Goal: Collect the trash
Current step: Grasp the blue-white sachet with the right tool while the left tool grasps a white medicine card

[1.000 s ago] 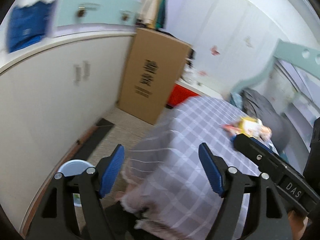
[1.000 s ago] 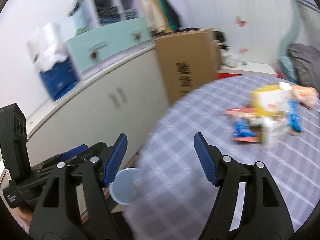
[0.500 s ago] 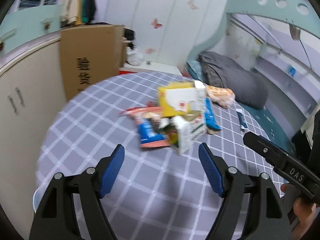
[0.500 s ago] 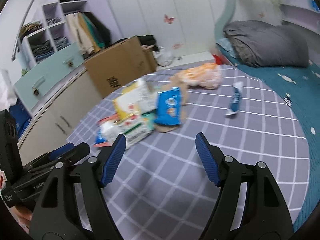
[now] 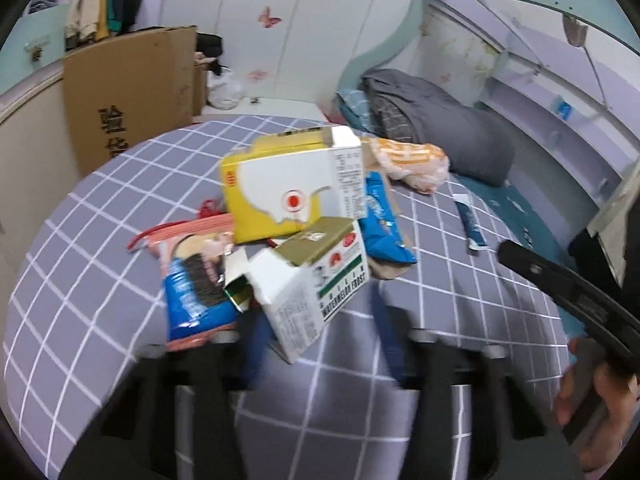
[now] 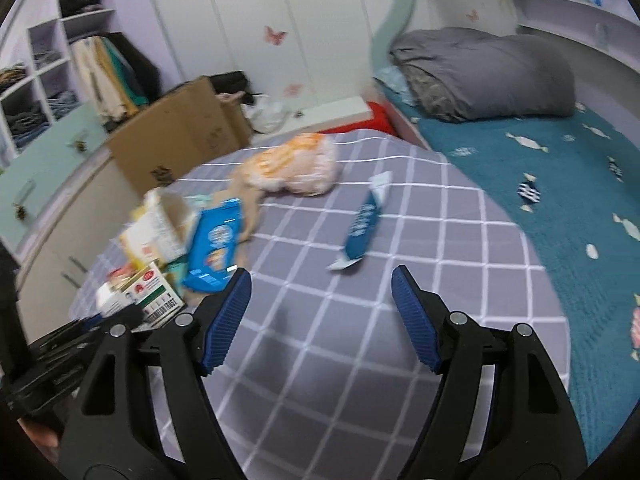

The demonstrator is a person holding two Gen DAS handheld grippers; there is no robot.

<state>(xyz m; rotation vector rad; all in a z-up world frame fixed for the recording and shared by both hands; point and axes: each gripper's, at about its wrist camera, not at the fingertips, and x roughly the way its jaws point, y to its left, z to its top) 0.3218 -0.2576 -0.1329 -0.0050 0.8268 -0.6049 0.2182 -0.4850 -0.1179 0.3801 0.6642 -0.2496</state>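
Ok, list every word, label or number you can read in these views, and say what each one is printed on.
"WATERMELON FROST": side of the white and green carton, lying open on the checked cloth.
"验货": large cardboard box, lower character partly cut off by the cloth.
Fine print on the yellow and white box: too small.
Blue snack packet and blue sachet: blurred, unreadable.

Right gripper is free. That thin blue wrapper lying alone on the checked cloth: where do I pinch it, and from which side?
Likely from above, across its narrow width near the middle. The blue wrapper lies flat and apart from the pile, long axis running away from the right gripper, whose fingers stand wide open, so they may need little turning to straddle it.
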